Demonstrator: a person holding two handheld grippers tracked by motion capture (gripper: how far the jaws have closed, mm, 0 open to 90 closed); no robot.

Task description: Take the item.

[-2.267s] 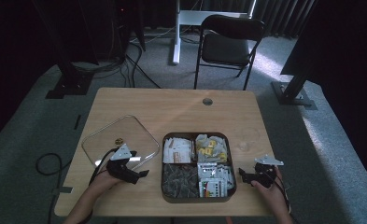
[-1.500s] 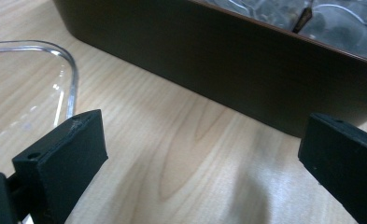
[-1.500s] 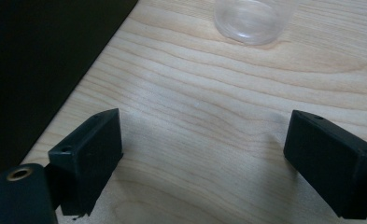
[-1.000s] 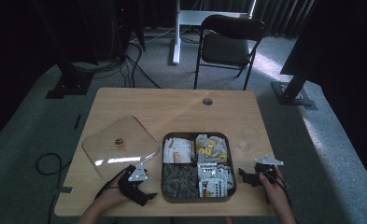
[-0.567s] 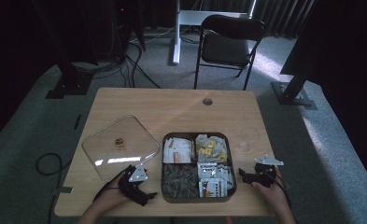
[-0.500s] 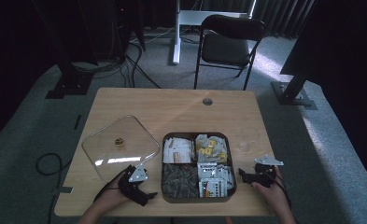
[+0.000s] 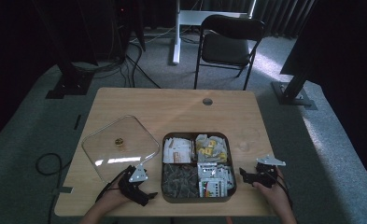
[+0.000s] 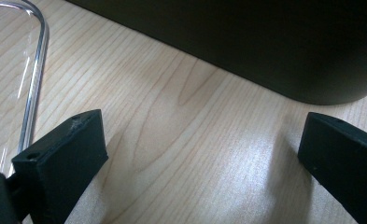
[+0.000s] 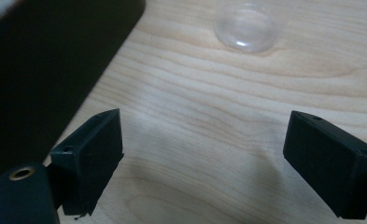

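At nine and three o'clock of the tray [image 7: 164, 164], my left tool [image 7: 144, 198] and right tool [image 7: 244, 175] gape wide, empty. It looks rigid and loaded; I'd grip its side walls.

The high view looks forward and down from above the person's side, taking in the whole surface [image 7: 172, 112], the floor and a chair [image 7: 228, 44] beyond. The left gripper view sits low and very near the wood, facing the dark tray [image 8: 265, 42] wall; the right gripper view, equally near, faces the same tray [image 9: 41, 70] from its other side; all three views share tray and wood.
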